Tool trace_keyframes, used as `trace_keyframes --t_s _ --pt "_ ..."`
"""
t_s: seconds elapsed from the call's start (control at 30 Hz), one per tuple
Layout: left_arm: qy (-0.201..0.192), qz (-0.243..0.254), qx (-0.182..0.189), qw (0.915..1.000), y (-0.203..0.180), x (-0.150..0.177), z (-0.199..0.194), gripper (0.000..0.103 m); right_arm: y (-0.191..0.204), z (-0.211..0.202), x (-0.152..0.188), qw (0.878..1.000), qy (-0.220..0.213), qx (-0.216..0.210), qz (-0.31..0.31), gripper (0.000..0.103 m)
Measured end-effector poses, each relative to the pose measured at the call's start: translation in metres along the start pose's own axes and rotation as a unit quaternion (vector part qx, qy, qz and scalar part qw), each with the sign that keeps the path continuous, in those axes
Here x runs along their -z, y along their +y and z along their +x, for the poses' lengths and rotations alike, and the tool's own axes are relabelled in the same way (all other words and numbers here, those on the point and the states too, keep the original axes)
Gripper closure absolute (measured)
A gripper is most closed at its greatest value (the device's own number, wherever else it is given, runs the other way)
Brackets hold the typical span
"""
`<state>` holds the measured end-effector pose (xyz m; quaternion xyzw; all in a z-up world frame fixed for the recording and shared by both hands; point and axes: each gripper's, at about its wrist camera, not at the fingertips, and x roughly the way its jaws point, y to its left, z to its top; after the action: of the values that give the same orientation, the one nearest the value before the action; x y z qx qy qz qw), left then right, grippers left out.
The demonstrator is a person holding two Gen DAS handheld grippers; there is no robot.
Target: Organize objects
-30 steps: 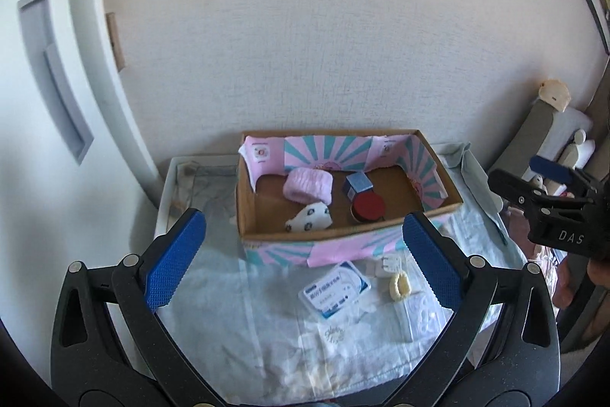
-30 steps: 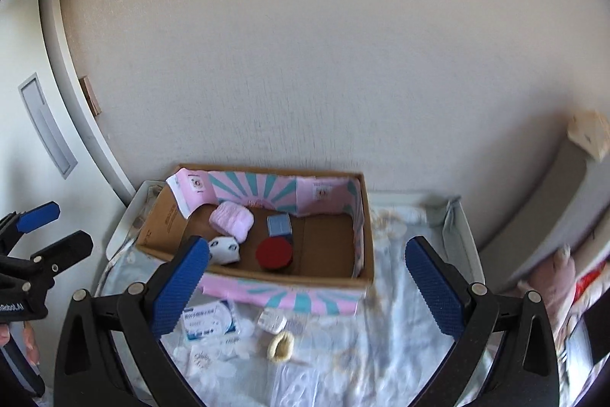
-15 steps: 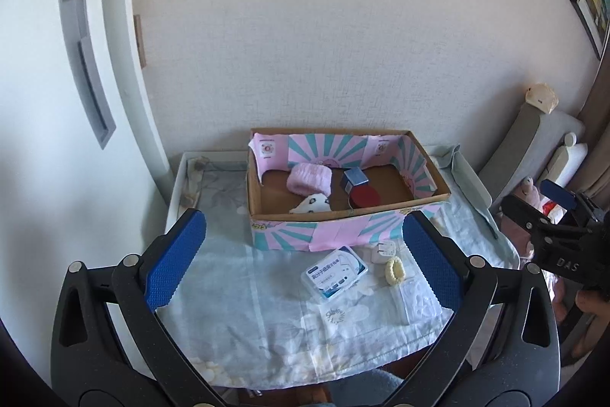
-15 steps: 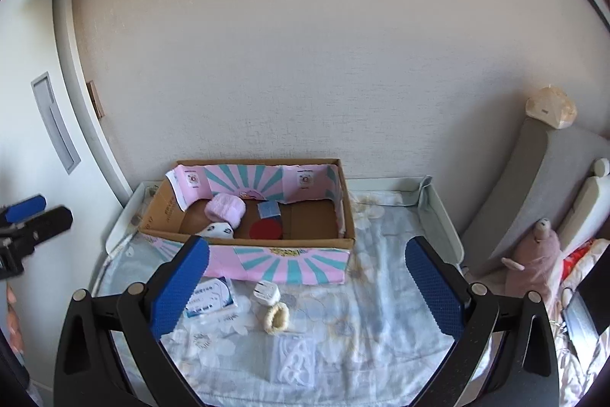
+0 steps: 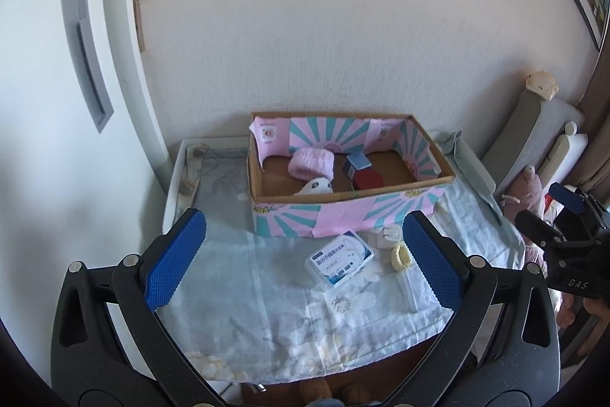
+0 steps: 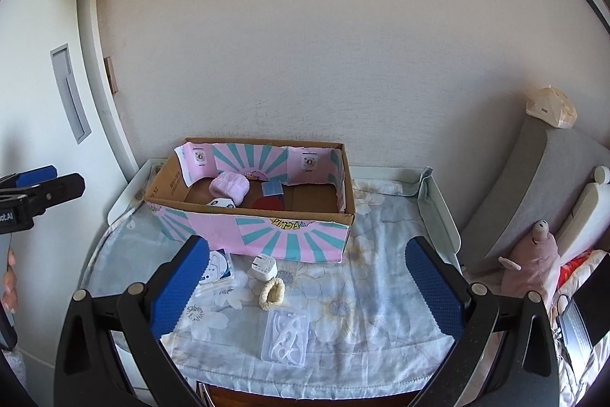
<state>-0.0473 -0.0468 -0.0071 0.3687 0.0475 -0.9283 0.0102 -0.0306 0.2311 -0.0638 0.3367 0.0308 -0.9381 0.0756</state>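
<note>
A cardboard box (image 5: 343,212) (image 6: 289,231) with pink and teal paper stands at the back of a cloth-covered table. In it lie a pink cloth roll (image 5: 310,163) (image 6: 228,187), a white patterned item (image 5: 316,186), a blue cube (image 5: 358,161) (image 6: 272,189) and a red round lid (image 5: 368,180) (image 6: 267,205). In front of it lie a white-blue pack (image 5: 338,258) (image 6: 217,266), a white charger (image 5: 389,237) (image 6: 263,267), a cream ring (image 5: 400,256) (image 6: 271,292) and a clear case (image 6: 285,338). My left gripper (image 5: 301,266) and right gripper (image 6: 305,287) are open and empty, held back above the table's front.
The table cloth (image 6: 343,323) has raised white side rims (image 6: 438,212). A wall is behind the box. A grey sofa (image 6: 541,178) with a pink plush toy (image 6: 533,262) stands at the right. A white door panel (image 5: 57,102) is at the left.
Both grippers have pulled back and away from the box, so the table looks farther and more of its front edge shows. Nothing on the table moved.
</note>
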Motion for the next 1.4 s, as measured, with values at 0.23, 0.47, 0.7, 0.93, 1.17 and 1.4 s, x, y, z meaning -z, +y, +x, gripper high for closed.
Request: trace_keyframes --t_s 0.23,0.47,0.7,0.93,1.17,1.4 --pt "0.032 0.034 0.017 0.9987 -0.004 0.020 0.044 0.000 0.001 0.021 0.037 0.999 0.033 -0.019 -0.002 0.000" --pt "0.079 0.062 0.061 0.9931 -0.015 0.055 0.115 0.000 0.012 0.066 0.086 0.997 0.071 -0.028 -0.002 0.000" --pt "0.112 0.127 0.083 0.9821 -0.031 0.079 0.185 0.001 0.027 0.118 0.124 0.994 0.112 -0.018 -0.006 0.007" --pt "0.137 0.169 0.106 0.9703 -0.046 0.092 0.215 0.011 0.026 0.144 0.135 0.991 0.130 -0.015 0.024 0.025" --pt "0.145 0.188 0.120 0.9638 -0.052 0.097 0.220 0.027 0.027 0.148 0.130 0.991 0.130 0.001 0.032 0.041" --pt "0.147 0.200 0.124 0.9608 -0.054 0.097 0.220 0.033 0.025 0.150 0.126 0.990 0.132 0.013 0.041 0.054"
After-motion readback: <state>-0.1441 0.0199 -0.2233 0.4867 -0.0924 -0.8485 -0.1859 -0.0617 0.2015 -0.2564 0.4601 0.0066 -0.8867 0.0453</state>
